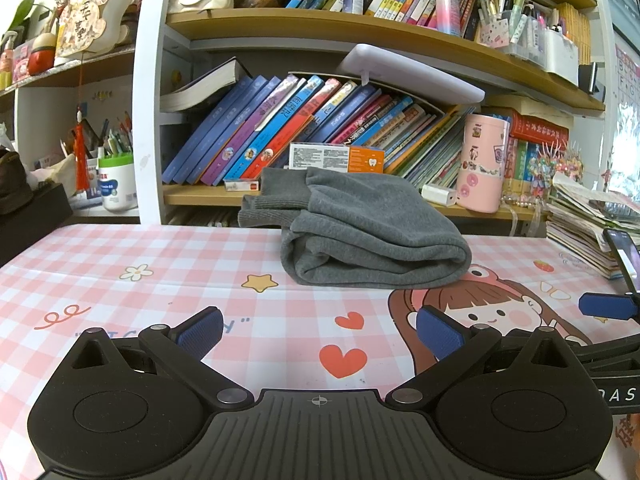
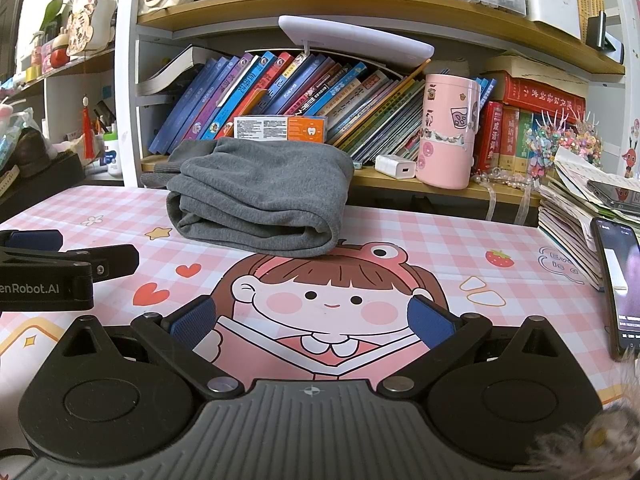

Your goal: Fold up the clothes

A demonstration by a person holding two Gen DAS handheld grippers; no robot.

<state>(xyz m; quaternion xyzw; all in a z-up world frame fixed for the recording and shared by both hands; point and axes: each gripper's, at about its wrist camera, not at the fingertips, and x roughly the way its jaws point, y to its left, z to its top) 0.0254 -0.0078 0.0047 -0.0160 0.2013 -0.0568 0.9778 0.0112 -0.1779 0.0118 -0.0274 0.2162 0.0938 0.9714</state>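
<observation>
A grey garment (image 1: 360, 232) lies folded into a thick bundle toward the far edge of the table (image 1: 160, 280), which is covered with a pink checked cloth printed with hearts, stars and a cartoon girl. The fold's rounded edge faces the near side, and a ribbed cuff sticks out at the bundle's far left, past the table's far edge. Nothing touches the bundle.

The left gripper (image 1: 320, 332) hangs low over the near part of the table, its blue-padded fingers (image 1: 200, 332) spread wide with nothing between them. The right gripper (image 2: 312, 320) sits just beside it to the right, over the cartoon girl's face, and its fingers (image 2: 430, 326) are likewise spread apart and empty. Both are well short of the garment, which lies ahead of them: slightly right of centre from the left gripper, left of centre from the right one.

Behind the table stands a bookshelf (image 2: 360, 4) packed with leaning books. On its lower board, right of the garment, sit a white charger (image 2: 396, 166) and a pink sticker-covered tumbler (image 2: 448, 132). A small orange and white box (image 2: 280, 128) lies just behind the bundle. At the table's right edge a phone (image 2: 618, 284) with a lit screen leans near a stack of papers and magazines (image 2: 568, 208).
</observation>
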